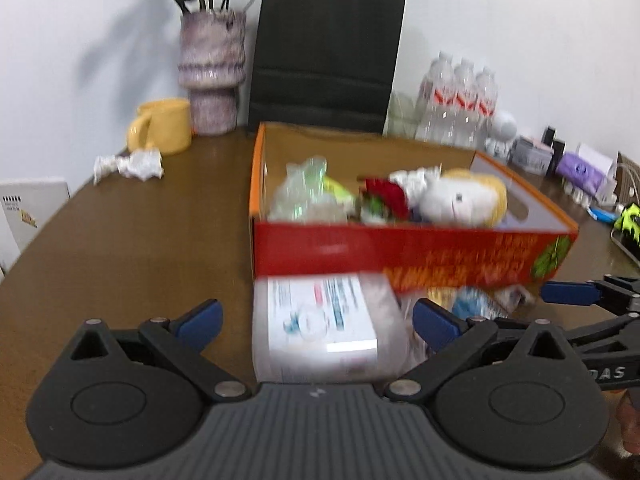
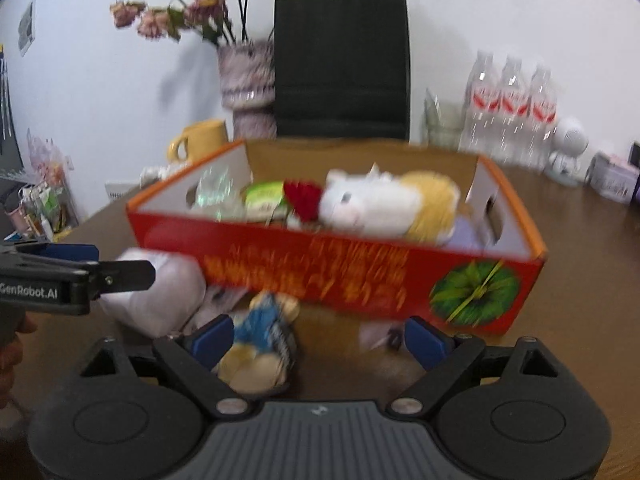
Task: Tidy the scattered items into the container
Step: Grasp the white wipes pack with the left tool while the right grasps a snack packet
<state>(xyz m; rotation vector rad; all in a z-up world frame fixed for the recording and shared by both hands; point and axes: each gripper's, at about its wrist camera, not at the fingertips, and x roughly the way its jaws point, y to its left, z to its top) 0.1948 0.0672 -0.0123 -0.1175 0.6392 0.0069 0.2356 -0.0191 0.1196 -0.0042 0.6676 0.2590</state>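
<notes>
A red cardboard box (image 1: 340,246) with an orange rim stands on the brown table; in the right wrist view the box (image 2: 360,280) holds a white and yellow plush toy (image 2: 372,204), a red item, a green packet and clear plastic. A white wrapped pack (image 1: 320,320) lies in front of the box, between the wide-apart pads of my left gripper (image 1: 318,324), which do not touch it. My right gripper (image 2: 319,340) is open too. A blue and yellow snack packet (image 2: 260,344) lies close by its left pad. The pictures are blurred.
Crumpled paper (image 1: 132,164) lies at the far left near a yellow mug (image 1: 164,124). Behind the box stand a vase of flowers (image 1: 212,72), a black paper bag (image 1: 328,52) and water bottles (image 1: 460,100). A small white packet (image 2: 376,334) lies under the box's front.
</notes>
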